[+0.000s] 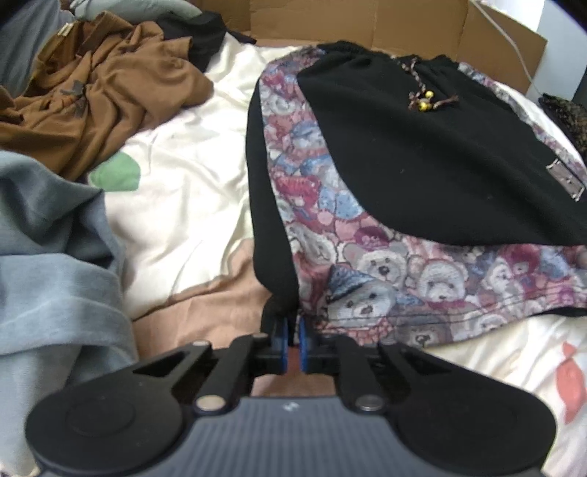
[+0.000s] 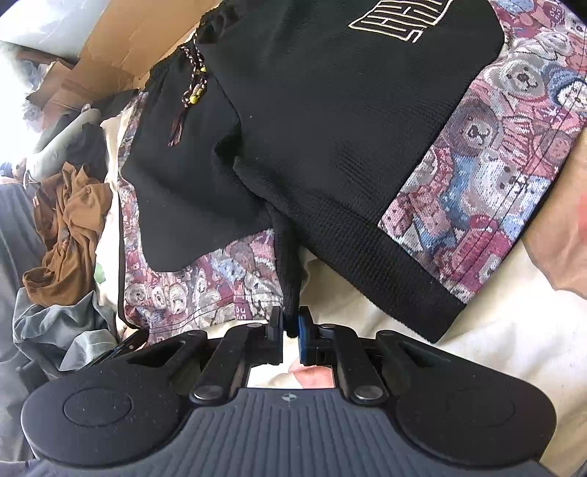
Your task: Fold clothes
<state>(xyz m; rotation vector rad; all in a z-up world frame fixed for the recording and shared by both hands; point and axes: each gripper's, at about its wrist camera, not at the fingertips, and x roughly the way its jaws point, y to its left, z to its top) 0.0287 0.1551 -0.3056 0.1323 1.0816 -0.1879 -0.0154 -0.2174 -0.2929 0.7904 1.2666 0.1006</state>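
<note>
You are pinching the shorts' (image 1: 422,146) black hem in both tools: left tool (image 1: 292,330) and right tool (image 2: 291,326), jaws narrow on cloth. The garment is stretching away from you across the bed (image 1: 183,176), waistband farthest.

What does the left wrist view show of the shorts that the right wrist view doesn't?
Only the left wrist view shows the metal tag on the shorts. Only the right wrist view shows the embroidered logo and the split between the legs. Both show the beaded drawstring, the brown garment, and each gripper, left gripper and right gripper, shut on a black hem.
</note>
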